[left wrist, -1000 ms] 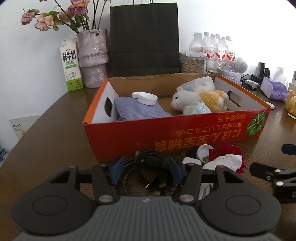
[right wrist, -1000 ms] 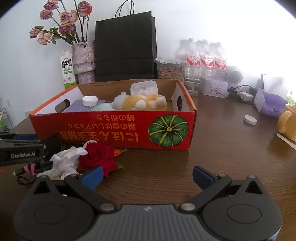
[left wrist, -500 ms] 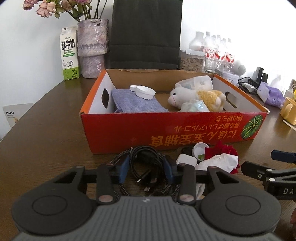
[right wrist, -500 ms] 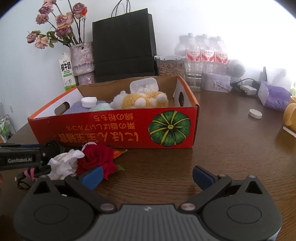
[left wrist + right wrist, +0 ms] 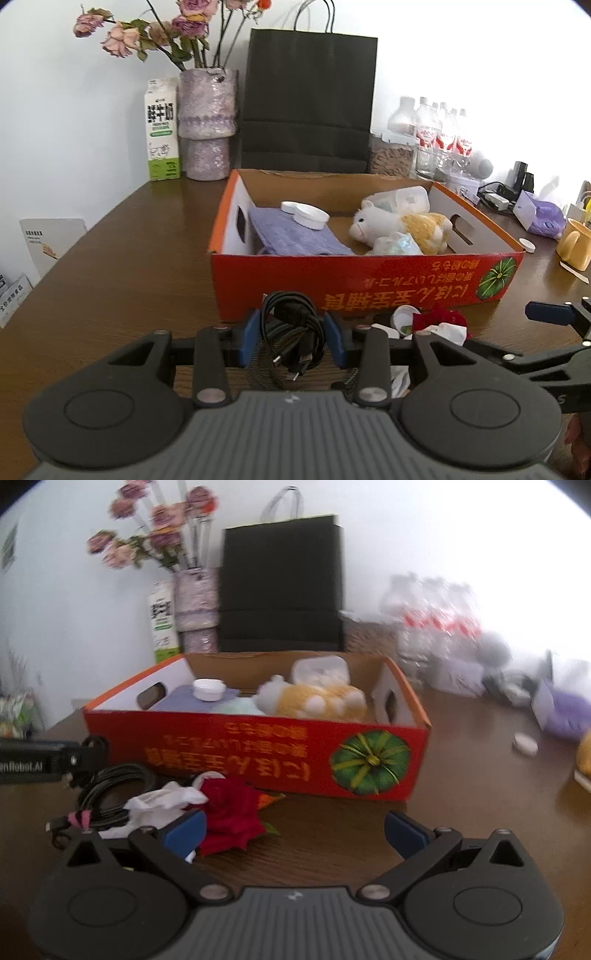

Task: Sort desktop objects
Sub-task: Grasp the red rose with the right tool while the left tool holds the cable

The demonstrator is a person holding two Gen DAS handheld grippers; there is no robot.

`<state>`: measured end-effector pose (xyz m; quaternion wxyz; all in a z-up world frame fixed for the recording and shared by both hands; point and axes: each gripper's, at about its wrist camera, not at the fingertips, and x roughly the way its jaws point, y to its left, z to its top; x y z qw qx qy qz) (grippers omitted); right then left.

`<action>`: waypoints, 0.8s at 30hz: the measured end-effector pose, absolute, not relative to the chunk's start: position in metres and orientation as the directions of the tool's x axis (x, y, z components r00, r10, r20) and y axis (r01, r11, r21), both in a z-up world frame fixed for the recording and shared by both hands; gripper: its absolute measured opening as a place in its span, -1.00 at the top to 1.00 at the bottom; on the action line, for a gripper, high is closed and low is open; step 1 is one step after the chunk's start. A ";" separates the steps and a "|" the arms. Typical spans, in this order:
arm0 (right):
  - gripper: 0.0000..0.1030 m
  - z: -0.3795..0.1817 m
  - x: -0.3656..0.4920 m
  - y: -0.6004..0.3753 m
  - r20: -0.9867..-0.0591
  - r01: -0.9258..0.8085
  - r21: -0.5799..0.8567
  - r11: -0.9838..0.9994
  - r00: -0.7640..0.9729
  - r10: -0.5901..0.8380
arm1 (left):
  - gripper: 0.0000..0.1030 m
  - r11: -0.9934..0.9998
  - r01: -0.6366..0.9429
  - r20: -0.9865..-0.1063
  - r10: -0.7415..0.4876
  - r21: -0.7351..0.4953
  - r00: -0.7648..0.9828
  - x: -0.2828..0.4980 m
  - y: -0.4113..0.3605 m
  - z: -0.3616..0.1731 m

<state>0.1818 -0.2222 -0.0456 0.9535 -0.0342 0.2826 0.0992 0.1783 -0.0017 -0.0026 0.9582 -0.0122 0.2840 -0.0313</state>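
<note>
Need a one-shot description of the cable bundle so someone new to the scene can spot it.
Find the red cardboard box on the brown table. Just in front of its near wall, toward the left end, the coiled black cable bundle is pinched between the blue pads of the left hand-held gripper. Unlike the red rose and crumpled white tissue beside it, it is glossy black loops with loose plug ends.

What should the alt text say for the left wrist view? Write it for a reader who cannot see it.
The left gripper has just closed on a coiled black cable bundle, held above a brown wooden table. Just beyond stands an open red cardboard box holding a folded purple cloth, white round lids and a white-and-yellow plush toy.
</note>
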 end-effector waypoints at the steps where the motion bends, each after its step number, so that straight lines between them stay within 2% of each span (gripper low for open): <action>1: -1.00 -0.045 0.184 -0.219 -0.552 -0.220 -0.014 0.975 0.815 0.176 | 0.24 0.998 0.049 -0.541 -0.063 -0.041 0.838 0.177 0.001 -0.002; 4: -0.97 -0.045 0.190 -0.216 -0.564 -0.250 0.017 0.968 0.797 0.216 | 0.24 0.999 0.034 -0.539 -0.049 -0.037 0.841 0.173 0.007 -0.001; 11: -0.81 -0.047 0.201 -0.199 -0.583 -0.274 -0.010 0.962 0.783 0.217 | 0.24 0.999 0.022 -0.540 -0.042 -0.045 0.841 0.167 0.017 -0.002; 16: -0.56 -0.051 0.204 -0.196 -0.595 -0.285 0.008 0.959 0.769 0.233 | 0.24 0.998 0.020 -0.544 -0.046 -0.055 0.838 0.164 0.020 -0.004; 20: -0.10 -0.053 0.205 -0.195 -0.608 -0.285 0.020 0.958 0.757 0.238 | 0.24 0.998 0.026 -0.546 -0.052 -0.055 0.836 0.162 0.019 -0.005; 22: -0.06 -0.053 0.203 -0.195 -0.606 -0.287 0.017 0.958 0.759 0.238 | 0.24 0.998 0.027 -0.546 -0.052 -0.054 0.836 0.160 0.019 -0.005; 24: 0.10 -0.051 0.200 -0.196 -0.597 -0.293 0.019 0.956 0.763 0.246 | 0.24 0.998 0.028 -0.546 -0.053 -0.054 0.836 0.159 0.018 -0.005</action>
